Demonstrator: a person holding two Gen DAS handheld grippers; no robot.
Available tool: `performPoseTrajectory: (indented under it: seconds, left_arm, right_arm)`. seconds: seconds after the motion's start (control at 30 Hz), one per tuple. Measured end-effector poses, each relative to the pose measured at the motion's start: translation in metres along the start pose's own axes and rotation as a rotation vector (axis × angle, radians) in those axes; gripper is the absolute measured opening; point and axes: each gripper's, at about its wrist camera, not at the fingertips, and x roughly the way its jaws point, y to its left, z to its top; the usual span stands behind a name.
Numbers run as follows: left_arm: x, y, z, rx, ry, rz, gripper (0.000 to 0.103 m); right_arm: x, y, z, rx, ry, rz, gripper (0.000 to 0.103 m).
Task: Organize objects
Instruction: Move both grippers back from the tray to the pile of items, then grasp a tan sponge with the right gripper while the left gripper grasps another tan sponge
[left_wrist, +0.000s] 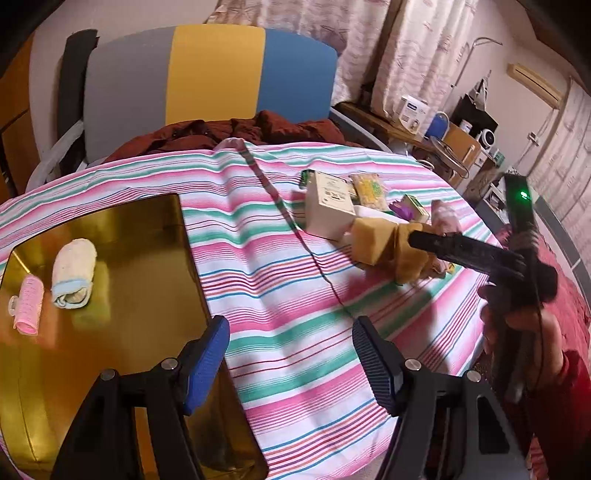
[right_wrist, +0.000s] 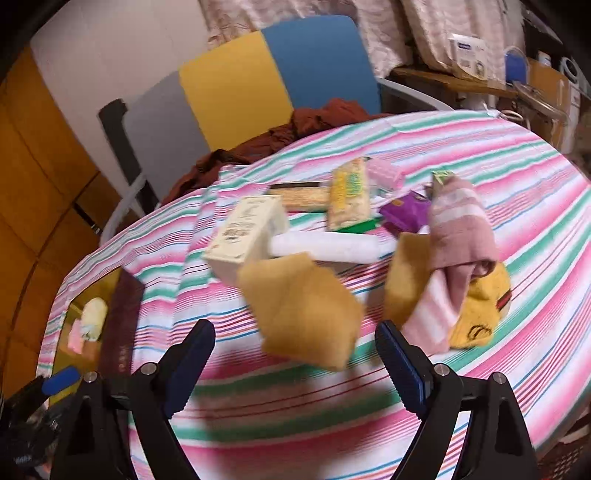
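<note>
A gold tray (left_wrist: 122, 236) lies at the left of the striped table and holds a rolled cream towel (left_wrist: 73, 271) and a pink roller (left_wrist: 27, 304). My left gripper (left_wrist: 291, 354) is open and empty at the tray's right edge. A pile sits mid-table: a cream box (right_wrist: 245, 229), a white tube (right_wrist: 325, 245), a snack pack (right_wrist: 349, 195), a purple packet (right_wrist: 404, 212), a mustard cloth (right_wrist: 301, 306), a pink sock (right_wrist: 460, 232) and a yellow cloth (right_wrist: 480, 314). My right gripper (right_wrist: 295, 354) is open and empty, just in front of the mustard cloth; it also shows in the left wrist view (left_wrist: 436, 243).
A grey, yellow and blue chair (left_wrist: 210, 77) with a dark red garment (left_wrist: 236, 133) stands behind the table. A cluttered shelf (left_wrist: 454, 133) is at the back right. The striped cloth (left_wrist: 295, 295) has a raised fold running down its middle.
</note>
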Motion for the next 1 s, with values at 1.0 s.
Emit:
performPoseTrajectory:
  seconds: [1.0]
  left_arm:
    - [0.086, -0.064, 0.038, 0.134, 0.118, -0.014, 0.070]
  right_arm:
    - [0.026, -0.045, 0.004, 0.162, 0.150, 0.115, 0.058]
